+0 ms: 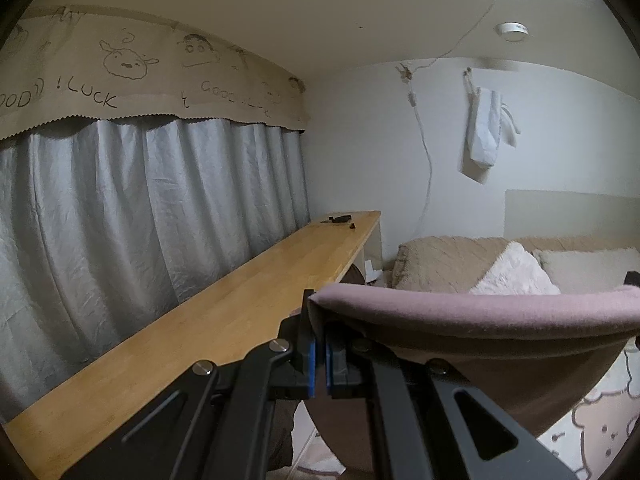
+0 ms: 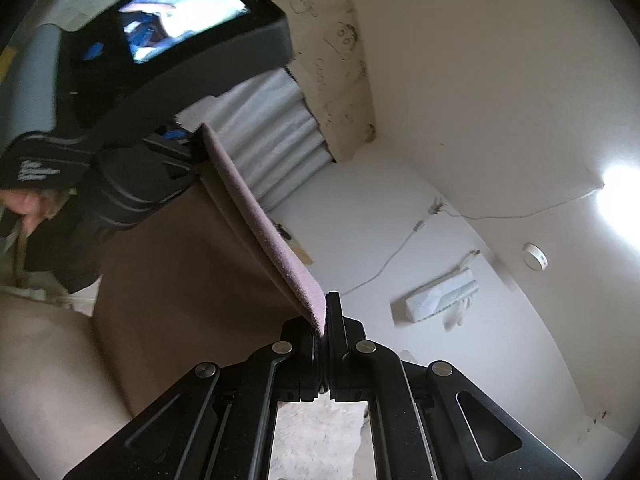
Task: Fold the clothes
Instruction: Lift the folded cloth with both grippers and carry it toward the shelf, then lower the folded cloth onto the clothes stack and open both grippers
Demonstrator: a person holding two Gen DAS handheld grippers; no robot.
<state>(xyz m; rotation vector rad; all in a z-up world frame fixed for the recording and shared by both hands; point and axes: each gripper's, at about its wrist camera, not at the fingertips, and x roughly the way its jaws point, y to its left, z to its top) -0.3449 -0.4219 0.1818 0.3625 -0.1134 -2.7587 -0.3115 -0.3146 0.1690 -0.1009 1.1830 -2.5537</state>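
A dusty pink-brown garment [image 1: 480, 332] hangs in the air, stretched between both grippers. My left gripper [image 1: 319, 336] is shut on its left top corner, with the top edge running right from it. My right gripper [image 2: 325, 332] is shut on the other top corner of the garment [image 2: 192, 264], whose edge runs up to the left gripper [image 2: 188, 148] seen at the far end. The cloth hangs down below that edge and hides what lies under it.
A long wooden shelf [image 1: 224, 320] runs along grey curtains [image 1: 140, 208] on the left. A bed with beige pillows [image 1: 452, 260] lies ahead. A patterned rug [image 1: 592, 428] is below. The person [image 2: 44, 208] stands behind the left gripper.
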